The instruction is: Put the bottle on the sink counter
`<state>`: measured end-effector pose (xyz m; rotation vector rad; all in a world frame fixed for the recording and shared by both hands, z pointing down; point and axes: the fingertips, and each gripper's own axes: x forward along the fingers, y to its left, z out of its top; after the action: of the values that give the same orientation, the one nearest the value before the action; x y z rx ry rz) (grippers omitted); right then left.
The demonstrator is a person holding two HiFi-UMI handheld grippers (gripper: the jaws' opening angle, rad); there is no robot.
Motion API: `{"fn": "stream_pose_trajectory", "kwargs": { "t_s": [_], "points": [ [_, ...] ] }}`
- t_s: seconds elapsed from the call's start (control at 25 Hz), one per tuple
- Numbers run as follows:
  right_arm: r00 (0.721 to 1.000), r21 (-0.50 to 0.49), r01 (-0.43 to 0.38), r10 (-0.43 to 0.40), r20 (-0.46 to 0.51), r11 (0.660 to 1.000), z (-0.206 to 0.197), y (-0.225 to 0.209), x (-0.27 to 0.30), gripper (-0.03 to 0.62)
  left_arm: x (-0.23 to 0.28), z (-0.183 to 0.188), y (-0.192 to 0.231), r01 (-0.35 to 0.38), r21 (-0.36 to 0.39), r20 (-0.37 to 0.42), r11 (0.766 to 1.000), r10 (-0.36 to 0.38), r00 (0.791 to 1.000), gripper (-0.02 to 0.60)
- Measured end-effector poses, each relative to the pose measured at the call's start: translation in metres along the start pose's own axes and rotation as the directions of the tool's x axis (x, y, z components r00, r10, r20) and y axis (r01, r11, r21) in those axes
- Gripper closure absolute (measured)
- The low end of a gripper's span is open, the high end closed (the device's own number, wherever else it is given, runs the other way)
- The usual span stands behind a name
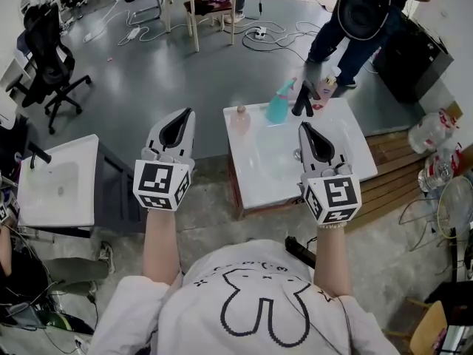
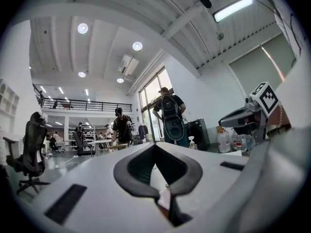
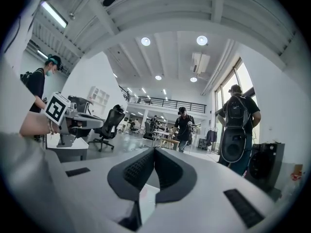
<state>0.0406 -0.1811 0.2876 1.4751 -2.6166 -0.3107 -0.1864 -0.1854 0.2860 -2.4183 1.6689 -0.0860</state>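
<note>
Black office chair (image 1: pixel 46 54) at far left; wooden chair (image 1: pixel 212 4) at top; clear water jugs (image 1: pixel 431 132) right, beside wooden pallet (image 1: pixel 393 157).

Head view: the top edge cuts off the standing person (image 1: pixel 362 13) above the torso, and the right edge cuts the round wire frame (image 1: pixel 454 207). On the sink counter (image 1: pixel 358 150), the peach bottle (image 1: pixel 239 118) and teal spray bottle (image 1: pixel 279 103) are too small for us to read any label. We cannot identify the dark upright object (image 1: pixel 303 98) beside them.

Left gripper view: a pale sliver (image 2: pixel 164 198) shows under the jaws, and we cannot tell what it is. The background people (image 2: pixel 124 125) are too small to detail.
</note>
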Motion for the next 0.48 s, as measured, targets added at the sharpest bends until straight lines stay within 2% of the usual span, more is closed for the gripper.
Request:
{"fn": "stream_pose_trajectory", "kwargs": {
  "t_s": [0.48],
  "points": [
    [1.000,-0.011,0.008,-0.008,-0.008,1.000,0.0036,-0.0025,-0.0047,0.566,-0.0005,0.0040,-0.0025,0.008,0.010,-0.002,1.000,-0.008,1.000,0.572]
  ]
}}
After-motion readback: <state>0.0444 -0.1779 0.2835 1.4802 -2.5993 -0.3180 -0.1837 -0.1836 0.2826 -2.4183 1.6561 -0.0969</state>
